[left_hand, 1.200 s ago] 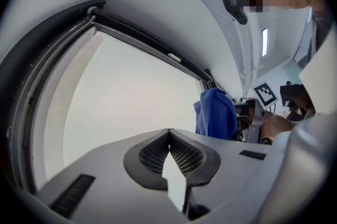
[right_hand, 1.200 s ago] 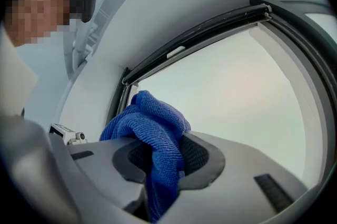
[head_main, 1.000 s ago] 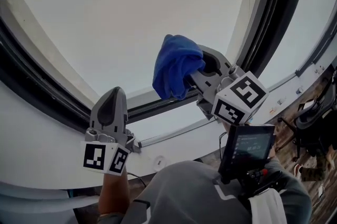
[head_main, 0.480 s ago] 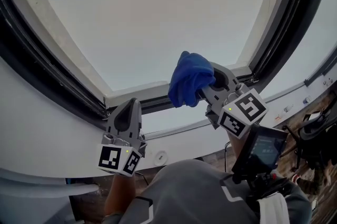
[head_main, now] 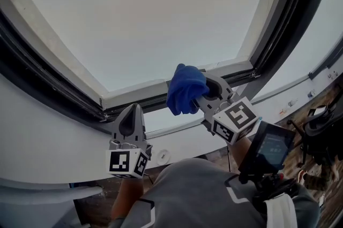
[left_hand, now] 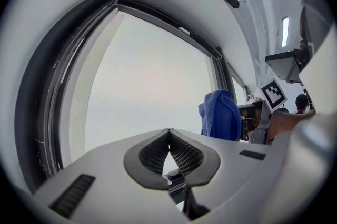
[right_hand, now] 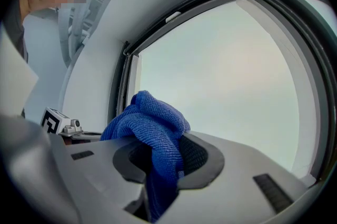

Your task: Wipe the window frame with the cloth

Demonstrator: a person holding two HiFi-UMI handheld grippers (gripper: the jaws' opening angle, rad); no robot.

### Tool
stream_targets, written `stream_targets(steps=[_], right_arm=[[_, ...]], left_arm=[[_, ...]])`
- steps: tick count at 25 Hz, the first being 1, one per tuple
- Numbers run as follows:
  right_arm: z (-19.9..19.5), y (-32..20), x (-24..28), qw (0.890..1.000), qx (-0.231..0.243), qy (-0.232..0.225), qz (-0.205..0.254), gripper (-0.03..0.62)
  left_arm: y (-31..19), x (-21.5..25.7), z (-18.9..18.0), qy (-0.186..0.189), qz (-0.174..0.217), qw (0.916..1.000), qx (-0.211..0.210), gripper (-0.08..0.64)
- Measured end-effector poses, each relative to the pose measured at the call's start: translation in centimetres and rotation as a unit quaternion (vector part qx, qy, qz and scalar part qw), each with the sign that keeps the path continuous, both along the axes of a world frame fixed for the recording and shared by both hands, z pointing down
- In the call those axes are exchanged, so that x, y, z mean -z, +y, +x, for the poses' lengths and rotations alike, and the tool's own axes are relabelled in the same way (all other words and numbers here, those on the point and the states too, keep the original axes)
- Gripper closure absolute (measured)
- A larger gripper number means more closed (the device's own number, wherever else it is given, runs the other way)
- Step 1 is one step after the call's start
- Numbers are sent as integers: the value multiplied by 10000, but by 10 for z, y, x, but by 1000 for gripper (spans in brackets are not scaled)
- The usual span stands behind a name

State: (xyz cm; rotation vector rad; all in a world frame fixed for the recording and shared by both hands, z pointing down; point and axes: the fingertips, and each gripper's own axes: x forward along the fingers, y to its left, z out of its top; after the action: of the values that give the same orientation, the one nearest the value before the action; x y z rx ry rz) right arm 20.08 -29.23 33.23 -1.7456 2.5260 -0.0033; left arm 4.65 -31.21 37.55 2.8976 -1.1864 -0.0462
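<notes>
A bunched blue cloth (head_main: pixel 185 89) is clamped in my right gripper (head_main: pixel 206 92), which is shut on it; the cloth (right_hand: pixel 152 133) bulges out between the jaws. It hangs just in front of the window frame's bottom rail (head_main: pixel 134 96), near the lower right corner. My left gripper (head_main: pixel 130 114) is shut with nothing in it, its pads (left_hand: pixel 169 157) meeting; it points at the bottom rail's left part. From the left gripper view the cloth (left_hand: pixel 221 115) shows to the right, in front of the dark frame upright (left_hand: pixel 224 73).
The pale window pane (head_main: pixel 155 13) fills most of the view, edged by dark frame seals (head_main: pixel 37 69). A white sill ledge (head_main: pixel 177 128) runs below it. A device with a screen (head_main: pixel 273 149) hangs at the person's chest.
Both grippers have come lower and a little left, nearer the frame's bottom rail. The right gripper still holds the cloth.
</notes>
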Motion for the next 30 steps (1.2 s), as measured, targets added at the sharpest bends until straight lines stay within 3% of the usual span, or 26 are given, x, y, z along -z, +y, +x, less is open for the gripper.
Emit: stream_targets(steps=[8,13,30], right_arm=[[6,5,-24,9999,-41,6,-106,494],[13,1,-39,9995,-224,11,-232,495],[23,-3,-42,9993,-289,25,-245,495]], left_arm=[[0,-21,13,44,-260,9996,-58,552],[-6,-33,20,268,-676,9973,-125,552],[-11,-31,30,-170,-477,9984,-266,552]])
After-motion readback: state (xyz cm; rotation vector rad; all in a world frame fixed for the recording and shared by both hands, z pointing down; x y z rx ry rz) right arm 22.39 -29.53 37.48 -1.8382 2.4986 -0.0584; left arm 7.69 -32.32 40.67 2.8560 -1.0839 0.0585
